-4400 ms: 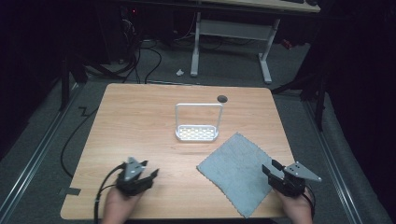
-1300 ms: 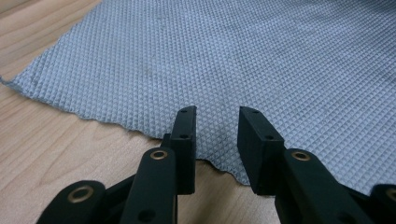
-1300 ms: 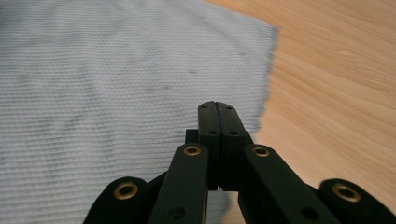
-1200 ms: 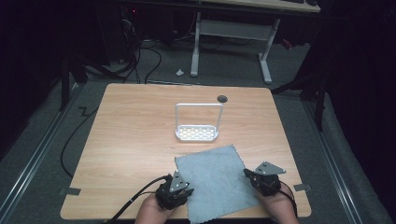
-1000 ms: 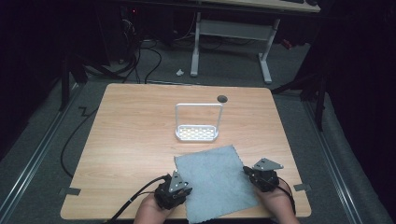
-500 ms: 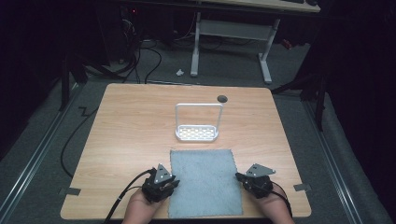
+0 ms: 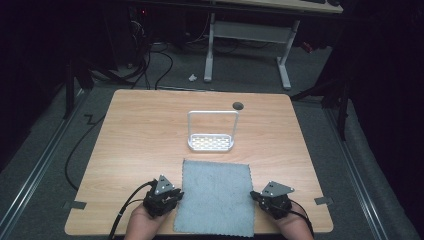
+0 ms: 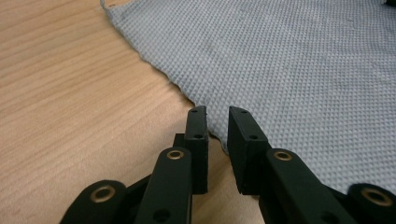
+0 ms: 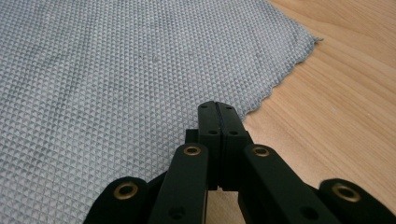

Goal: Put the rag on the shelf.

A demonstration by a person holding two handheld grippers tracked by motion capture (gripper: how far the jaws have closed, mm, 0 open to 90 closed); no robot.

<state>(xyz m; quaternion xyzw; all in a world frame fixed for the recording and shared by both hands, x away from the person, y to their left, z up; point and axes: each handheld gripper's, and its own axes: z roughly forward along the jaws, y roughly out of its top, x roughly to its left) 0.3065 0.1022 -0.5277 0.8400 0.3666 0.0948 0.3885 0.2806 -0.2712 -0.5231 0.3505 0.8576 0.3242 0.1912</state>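
A dark room surrounds our wooden desk (image 7: 140, 145). The grey waffle-weave cloth (image 7: 216, 196) lies flat at the near edge, between our hands, long axis running away from us. Left tongs (image 8: 217, 140) stand slightly apart at its left edge; right tongs (image 9: 218, 135) are pressed together at its right edge, whether clamped on cloth we cannot tell.
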